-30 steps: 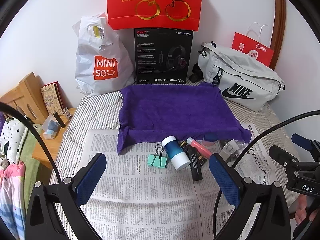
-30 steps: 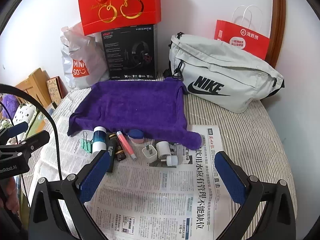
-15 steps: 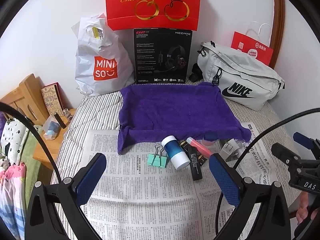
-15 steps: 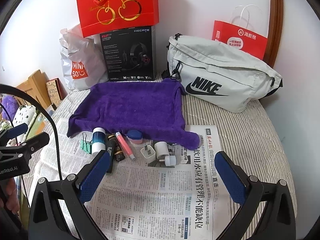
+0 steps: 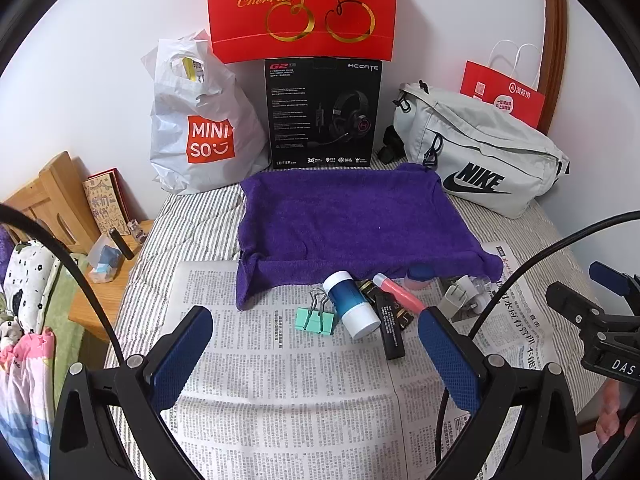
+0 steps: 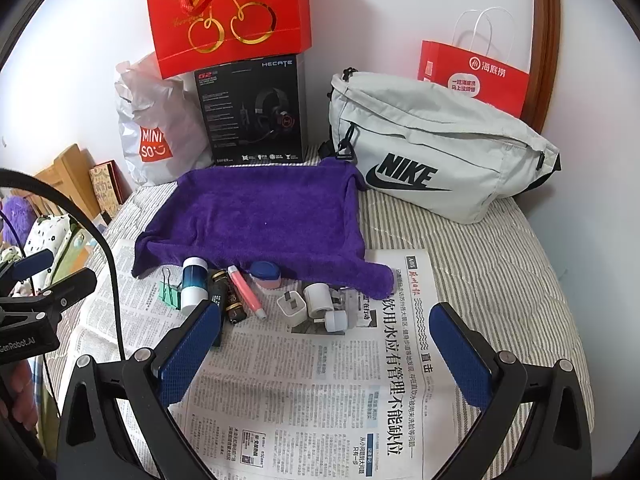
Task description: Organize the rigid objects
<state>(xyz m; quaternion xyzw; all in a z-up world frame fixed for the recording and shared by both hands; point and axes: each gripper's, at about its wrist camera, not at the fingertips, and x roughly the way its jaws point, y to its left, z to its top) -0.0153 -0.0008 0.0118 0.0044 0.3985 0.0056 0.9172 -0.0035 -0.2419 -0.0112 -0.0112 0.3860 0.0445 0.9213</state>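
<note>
Both tongs wide apart, holding nothing, ready to start.

My left tongs (image 5: 314, 354) and right tongs (image 6: 326, 350) have hardly moved since a moment ago, so no tidying has begun. Just ahead, on the newspaper (image 5: 280, 392) on the bed, lie the green clip (image 5: 315, 319), blue bottle (image 5: 350, 304), pink tube (image 6: 246, 291) and white plugs (image 6: 316, 304), all bunched along the near edge of the purple towel (image 6: 260, 216), which is bare.

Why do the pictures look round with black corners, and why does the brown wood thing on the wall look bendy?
Left wrist view: a fisheye lens squeezes the scene into a circle, so the corners go black and the wooden frame bows. Right wrist view: same bending of the frame, while the newspaper print stays sharp in the middle. Light is soft and even in both, with no strong glare.
</note>
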